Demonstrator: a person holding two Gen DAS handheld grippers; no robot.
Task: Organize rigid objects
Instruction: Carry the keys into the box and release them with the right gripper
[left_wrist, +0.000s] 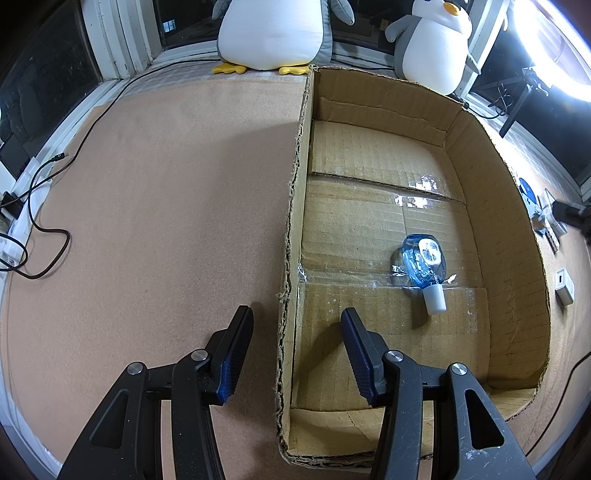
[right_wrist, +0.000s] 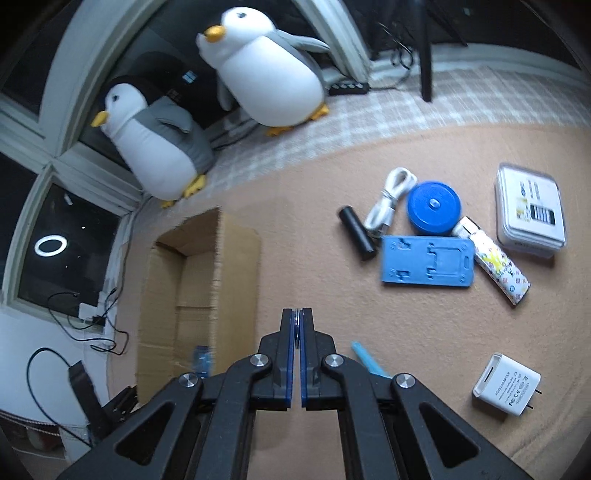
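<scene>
Pinched edge-on between the right gripper's (right_wrist: 298, 325) blue pads is a thin dark ring-like disc (right_wrist: 297, 322). Carrying it level over the open brown cardboard box (right_wrist: 236, 266), beside the blue clear bottle (left_wrist: 423, 264), before letting go seems wise. Left gripper (left_wrist: 295, 317) straddles the box wall, jaws apart, gripping nothing.

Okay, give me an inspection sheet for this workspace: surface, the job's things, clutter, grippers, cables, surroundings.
Surface: tan mat.
Job's things: bottle lies inside the box; black cylinder, blue puck, blue stand, patterned stick, clear case and charger lie on the mat outside it.
Clutter: two penguins by the window; blue strip near the right gripper.
Grippers: left gripper open, jaws astride the box wall; right gripper shut on a thin disc.
Cables: white cable coiled among the things; black cables at the mat's left edge.
Surroundings: dark windows, ring light.
</scene>
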